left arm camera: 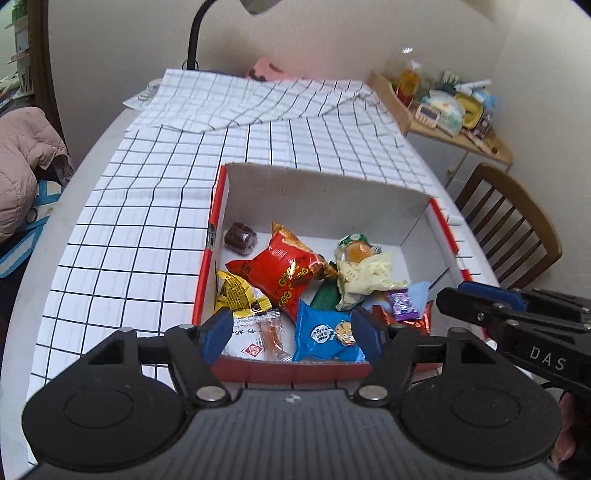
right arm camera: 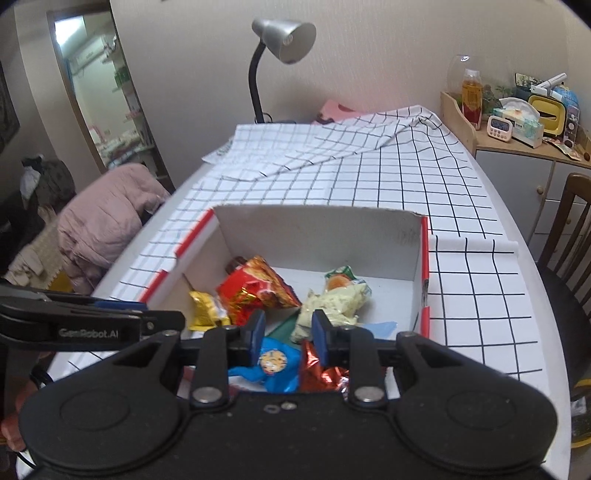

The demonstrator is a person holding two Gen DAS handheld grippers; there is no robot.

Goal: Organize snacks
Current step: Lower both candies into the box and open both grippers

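Observation:
A cardboard box (left arm camera: 417, 229) with red edges sits on the checked cloth and holds several snacks. Among them are a red packet (left arm camera: 284, 273), a yellow packet (left arm camera: 240, 295), a blue cartoon packet (left arm camera: 325, 336), a pale packet (left arm camera: 362, 273) and a brown wrapped cake (left arm camera: 240, 238). My left gripper (left arm camera: 290, 332) hangs open over the box's near edge, above the blue packet, with nothing between its pads. My right gripper (right arm camera: 288, 332) is shut and empty above the blue packet (right arm camera: 275, 365) and a red foil wrapper (right arm camera: 321, 373). The left wrist view shows the right gripper (left arm camera: 454, 295) at the box's right corner.
The black-and-white checked cloth (left arm camera: 147, 240) covers the table, bunched up at the far end. A desk lamp (right arm camera: 284, 35) stands at the back. A wooden chair (left arm camera: 517, 221) and a cluttered side cabinet (right arm camera: 517, 122) are on the right. A pink jacket (right arm camera: 107, 218) lies to the left.

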